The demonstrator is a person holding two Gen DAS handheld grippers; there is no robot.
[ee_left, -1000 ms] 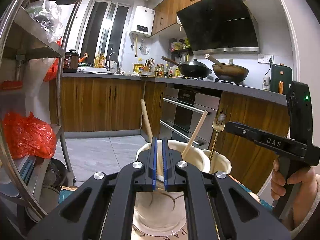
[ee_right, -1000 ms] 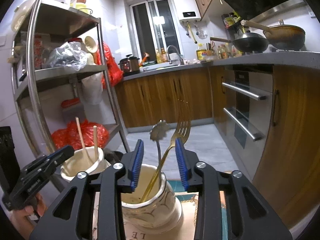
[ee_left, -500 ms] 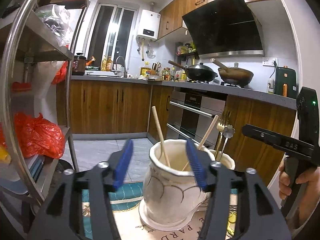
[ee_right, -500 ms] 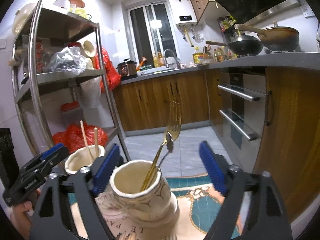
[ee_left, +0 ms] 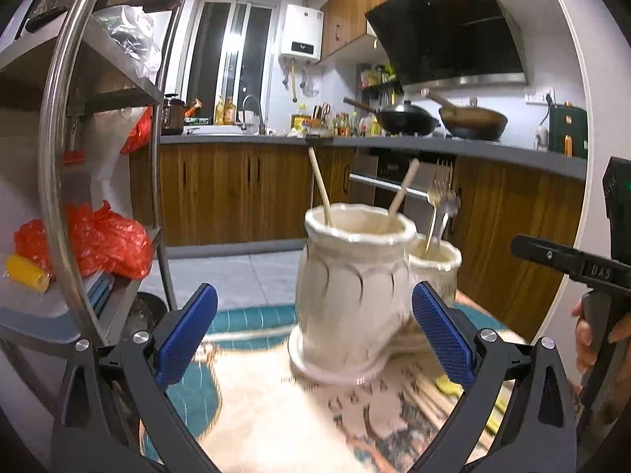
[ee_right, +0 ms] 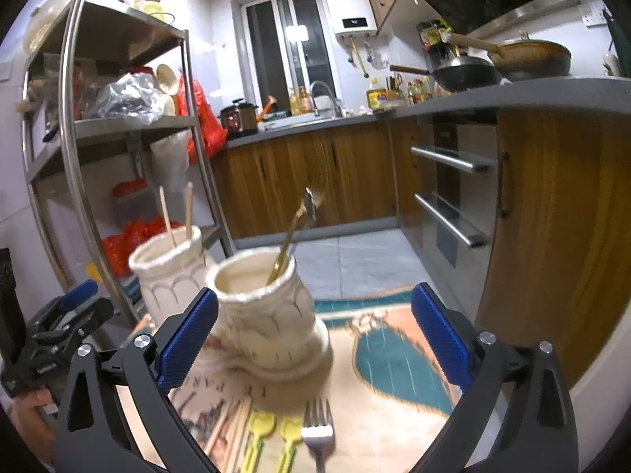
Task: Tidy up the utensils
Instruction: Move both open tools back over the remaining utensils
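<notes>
A tall cream jar [ee_left: 351, 295] with two wooden chopsticks [ee_left: 321, 189] stands on the patterned mat. Behind it to the right, a smaller cream jar [ee_left: 437, 272] holds a gold fork [ee_left: 435, 197]. My left gripper [ee_left: 313, 293] faces the tall jar; its jaws are opening, wide apart, pads touching nothing. The right wrist view shows the fork jar [ee_right: 268, 307] just ahead of my right gripper [ee_right: 315, 295], whose jaws are also opening, nothing held. On the mat near me lie a silver fork [ee_right: 317, 429], two yellow spoons [ee_right: 260, 429] and loose chopsticks [ee_right: 228, 421].
A steel shelf rack [ee_left: 59, 157] with red bags stands close on the left. Wooden cabinets and an oven [ee_right: 449, 197] run along the right and back. The teal and cream mat [ee_right: 394, 354] covers the table. A hand [ee_left: 591, 339] holds the right gripper's grip.
Both grippers' jaws have spread from nearly shut to wide apart. Both have drawn back and lower from the jars, so the mat and loose utensils now show. The gold fork stays in its jar.
</notes>
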